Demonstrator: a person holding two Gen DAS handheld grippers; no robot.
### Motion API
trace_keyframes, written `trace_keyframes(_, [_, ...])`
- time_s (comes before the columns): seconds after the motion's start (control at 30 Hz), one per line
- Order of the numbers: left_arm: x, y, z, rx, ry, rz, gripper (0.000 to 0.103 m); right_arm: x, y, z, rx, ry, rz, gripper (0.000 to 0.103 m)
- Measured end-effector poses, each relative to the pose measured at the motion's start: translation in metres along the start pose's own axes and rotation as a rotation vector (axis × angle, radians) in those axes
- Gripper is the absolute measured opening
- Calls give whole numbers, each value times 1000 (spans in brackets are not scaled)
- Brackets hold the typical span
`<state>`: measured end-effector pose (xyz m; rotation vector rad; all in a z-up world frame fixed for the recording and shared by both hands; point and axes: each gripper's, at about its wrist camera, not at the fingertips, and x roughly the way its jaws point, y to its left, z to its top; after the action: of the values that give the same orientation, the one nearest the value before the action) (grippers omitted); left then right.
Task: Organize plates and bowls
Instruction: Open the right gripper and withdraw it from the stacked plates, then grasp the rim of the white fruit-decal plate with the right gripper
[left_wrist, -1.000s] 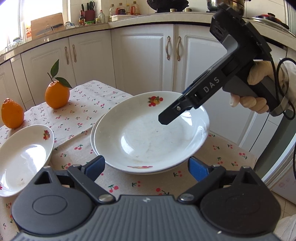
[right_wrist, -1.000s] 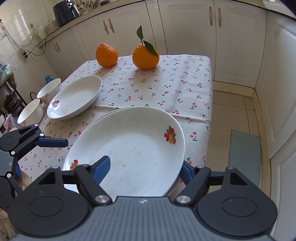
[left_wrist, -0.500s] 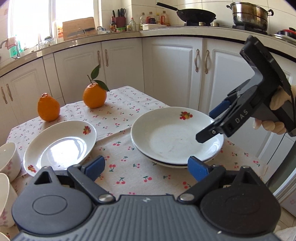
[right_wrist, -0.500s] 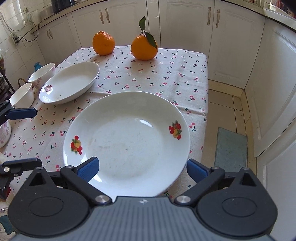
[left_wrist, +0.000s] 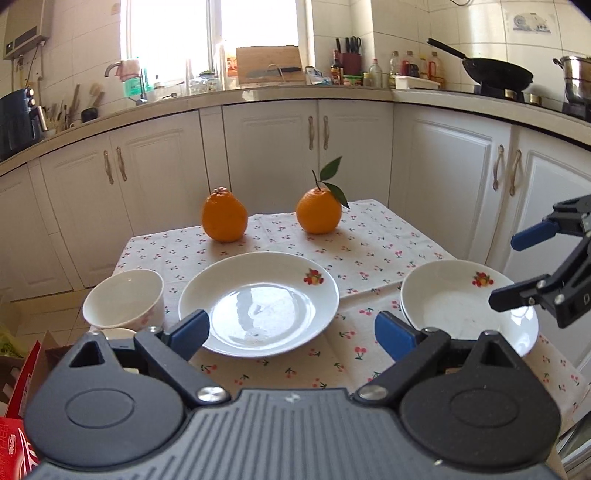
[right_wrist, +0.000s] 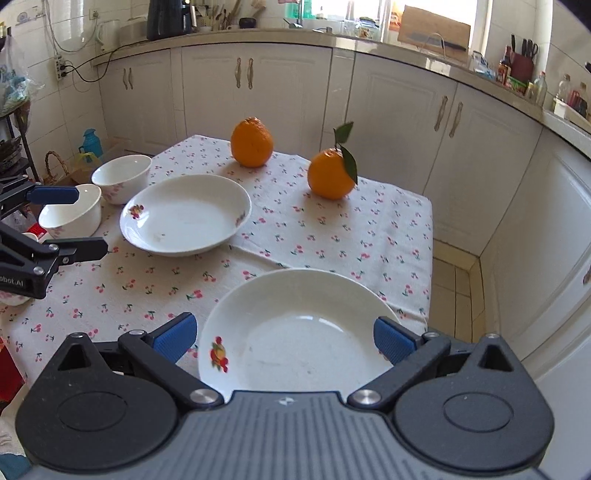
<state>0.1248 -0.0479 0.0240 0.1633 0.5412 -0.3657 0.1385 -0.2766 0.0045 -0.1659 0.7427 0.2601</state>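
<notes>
Two stacked white plates (left_wrist: 461, 299) with a fruit print lie at the right end of the table. My right gripper (left_wrist: 506, 269) hangs open above their near right rim with nothing in it. In the right wrist view the top plate (right_wrist: 299, 332) lies below and between the wide-open fingers of that gripper (right_wrist: 284, 338), untouched. A single plate (left_wrist: 258, 302) sits mid-table, straight ahead of my open, empty left gripper (left_wrist: 291, 332). Two white bowls (right_wrist: 122, 177) (right_wrist: 72, 216) stand at the left end, and the left gripper (right_wrist: 92, 219) hovers beside the nearer one.
Two oranges (left_wrist: 224, 216) (left_wrist: 318, 212) stand at the far side of the cherry-print tablecloth (left_wrist: 373, 236). White cabinets (left_wrist: 269, 155) run behind the table. A red box (left_wrist: 14, 424) lies off the left end. The tiled floor (right_wrist: 454, 295) drops away past the right edge.
Both grippers have backed away from the stacked plates and risen. The right jaws have spread wider. The left view has swung left onto the single plate and the bowls.
</notes>
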Motion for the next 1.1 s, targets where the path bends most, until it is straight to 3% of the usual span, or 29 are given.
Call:
trace_keyframes(0.23, [-7, 18, 8, -55, -5, 54, 99, -3, 35, 12, -87, -66, 51, 103])
trace_keyframes(0.5, [16, 14, -14, -146, 37, 91, 99, 11, 43, 24, -116, -80, 68, 103])
trace_keyframes(0.63, [29, 14, -26, -203, 50, 189, 99, 20, 40, 31, -125, -75, 81, 103])
trace_keyframes(0.77, [45, 8, -35, -163, 87, 280, 99, 35, 39, 42, -145, -62, 94, 103])
trace_keyframes(1.1, [79, 0, -50, -154, 150, 271, 99, 96, 36, 74, -163, 20, 217, 103])
